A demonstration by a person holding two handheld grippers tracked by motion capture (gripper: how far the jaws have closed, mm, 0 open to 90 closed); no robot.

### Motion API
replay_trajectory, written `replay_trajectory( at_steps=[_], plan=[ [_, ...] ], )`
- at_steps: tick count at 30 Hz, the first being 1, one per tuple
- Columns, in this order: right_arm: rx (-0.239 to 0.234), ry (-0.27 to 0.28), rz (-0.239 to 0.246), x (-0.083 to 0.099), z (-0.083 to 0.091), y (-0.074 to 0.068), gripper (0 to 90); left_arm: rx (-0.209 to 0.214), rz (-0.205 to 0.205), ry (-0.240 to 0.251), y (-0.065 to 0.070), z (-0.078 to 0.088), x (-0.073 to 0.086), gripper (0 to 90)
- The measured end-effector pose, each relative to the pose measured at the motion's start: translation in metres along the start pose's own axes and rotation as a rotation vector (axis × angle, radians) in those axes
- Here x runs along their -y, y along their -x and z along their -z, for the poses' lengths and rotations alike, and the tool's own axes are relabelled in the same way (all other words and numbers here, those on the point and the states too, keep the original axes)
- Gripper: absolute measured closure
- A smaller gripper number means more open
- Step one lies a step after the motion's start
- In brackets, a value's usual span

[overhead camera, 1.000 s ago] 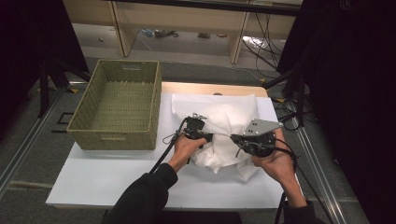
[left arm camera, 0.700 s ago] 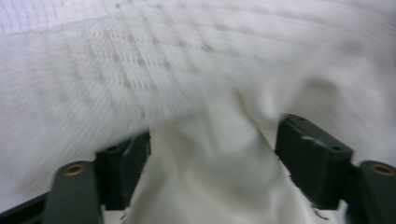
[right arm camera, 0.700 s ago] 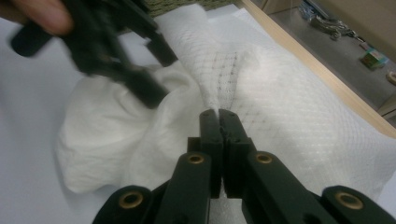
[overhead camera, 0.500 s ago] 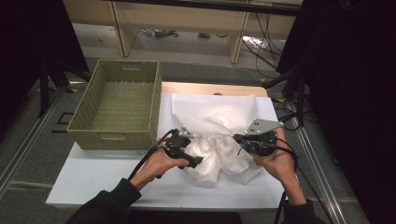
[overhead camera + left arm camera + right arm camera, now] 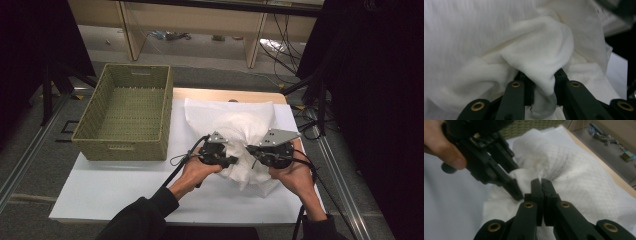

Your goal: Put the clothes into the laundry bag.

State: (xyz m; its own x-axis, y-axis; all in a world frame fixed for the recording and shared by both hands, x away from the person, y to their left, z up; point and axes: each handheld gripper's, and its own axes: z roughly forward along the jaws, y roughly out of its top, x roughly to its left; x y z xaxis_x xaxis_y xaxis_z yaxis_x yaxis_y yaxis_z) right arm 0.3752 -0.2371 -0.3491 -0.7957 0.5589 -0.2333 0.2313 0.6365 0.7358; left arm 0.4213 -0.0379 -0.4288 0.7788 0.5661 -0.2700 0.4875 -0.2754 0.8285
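1. I can read no words, brand names, numbers or signs in any of my views.
2. The white cloth point(image 5: 245, 135) I am holding is plain, with only a woven grid texture and no print.
3. The green woven basket point(image 5: 125, 112) beside it carries no tag that I can make out.
4. The small items on the floor beyond the tabletop point(image 5: 115, 192) are too blurred to read.
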Motion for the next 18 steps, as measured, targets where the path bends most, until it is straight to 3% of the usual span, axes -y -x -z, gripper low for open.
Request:
replay_trajectory(
  at_steps=[3,5,6,8,10,15,18],
  plan=[
    [-0.002,0.034,0.003,-0.007,0.016,-0.003,90.0,-0.044,0.036,0.052,-0.006,-0.005,-0.013,76.2],
    [-0.008,0.041,0.003,-0.009,0.023,-0.005,90.0,-0.145,0.083,0.09,-0.024,-0.016,-0.017,76.1],
    [0.004,0.037,0.017,-0.008,0.024,-0.006,90.0,-0.176,0.117,0.094,-0.034,-0.023,-0.015,75.8],
    [0.022,0.003,0.019,-0.002,0.02,-0.006,90.0,-0.2,0.174,0.059,-0.047,-0.032,-0.009,72.5],
    [0.009,-0.02,-0.008,0.006,0.012,-0.005,90.0,-0.199,0.16,0.021,-0.048,-0.033,-0.003,66.0],
    [0.001,-0.039,-0.014,0.017,0.001,0.002,90.0,-0.17,0.029,-0.098,-0.036,-0.004,0.004,38.4],
    [0.005,-0.042,-0.03,0.017,0.002,0.003,90.0,-0.089,-0.001,-0.161,-0.026,0.019,0.01,24.6]
  ],
)
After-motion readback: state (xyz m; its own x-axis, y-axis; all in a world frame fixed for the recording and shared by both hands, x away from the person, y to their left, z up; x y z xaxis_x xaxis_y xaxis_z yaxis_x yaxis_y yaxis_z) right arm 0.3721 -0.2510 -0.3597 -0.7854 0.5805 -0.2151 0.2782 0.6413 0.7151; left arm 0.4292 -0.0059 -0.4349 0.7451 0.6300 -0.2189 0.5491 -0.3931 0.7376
